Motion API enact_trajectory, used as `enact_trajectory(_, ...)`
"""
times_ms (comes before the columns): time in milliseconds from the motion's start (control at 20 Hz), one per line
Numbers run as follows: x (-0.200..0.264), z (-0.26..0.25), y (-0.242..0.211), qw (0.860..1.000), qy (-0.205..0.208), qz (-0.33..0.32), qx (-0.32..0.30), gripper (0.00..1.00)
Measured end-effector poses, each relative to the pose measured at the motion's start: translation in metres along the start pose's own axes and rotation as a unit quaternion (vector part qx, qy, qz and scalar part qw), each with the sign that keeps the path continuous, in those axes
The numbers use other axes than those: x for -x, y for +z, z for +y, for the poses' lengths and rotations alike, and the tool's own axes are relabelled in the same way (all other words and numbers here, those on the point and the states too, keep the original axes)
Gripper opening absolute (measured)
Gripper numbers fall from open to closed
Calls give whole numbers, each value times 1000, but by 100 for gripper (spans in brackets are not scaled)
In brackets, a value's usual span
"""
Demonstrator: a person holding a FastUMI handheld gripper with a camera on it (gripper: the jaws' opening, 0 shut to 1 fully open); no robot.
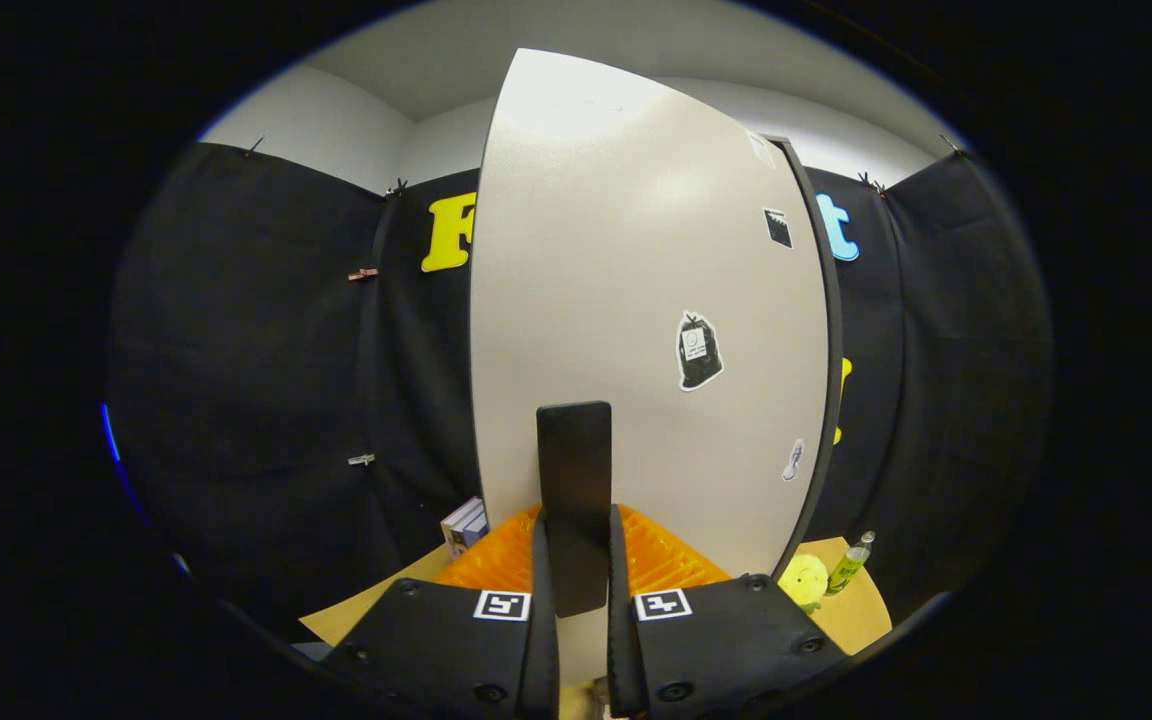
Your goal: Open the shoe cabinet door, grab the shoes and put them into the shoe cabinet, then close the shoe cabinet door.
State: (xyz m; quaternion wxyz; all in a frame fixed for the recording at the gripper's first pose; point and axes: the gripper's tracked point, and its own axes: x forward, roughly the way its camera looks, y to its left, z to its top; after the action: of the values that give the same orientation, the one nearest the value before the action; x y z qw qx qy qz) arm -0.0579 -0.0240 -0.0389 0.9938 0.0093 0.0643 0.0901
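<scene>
The shoe cabinet door [636, 300] is a tall pale panel with a dark strip along its right edge and a few small stickers on its face. It stands right in front of me. A black upright handle [574, 450] sticks out from the door's lower part. My gripper [574, 525] is shut on this handle, one finger pressing on each side of it. The handle's top rises above the fingertips [542, 530], and its lower end runs down between the fingers.
A small box [463, 525] stands at the door's lower left on a tan surface [851, 615]. On that surface, right of the door, are a yellow plush toy [802, 580] and a green bottle [851, 565]. Black cloth walls close in on both sides.
</scene>
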Motion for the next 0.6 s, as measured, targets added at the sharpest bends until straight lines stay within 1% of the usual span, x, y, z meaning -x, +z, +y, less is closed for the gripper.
enact_trajectory(200,32,-29,2,1000,6,0,-6,23)
enact_trajectory(400,59,-59,4,1000,-7,-6,-13,23)
enact_trajectory(600,79,-83,7,999,-32,-6,-2,22)
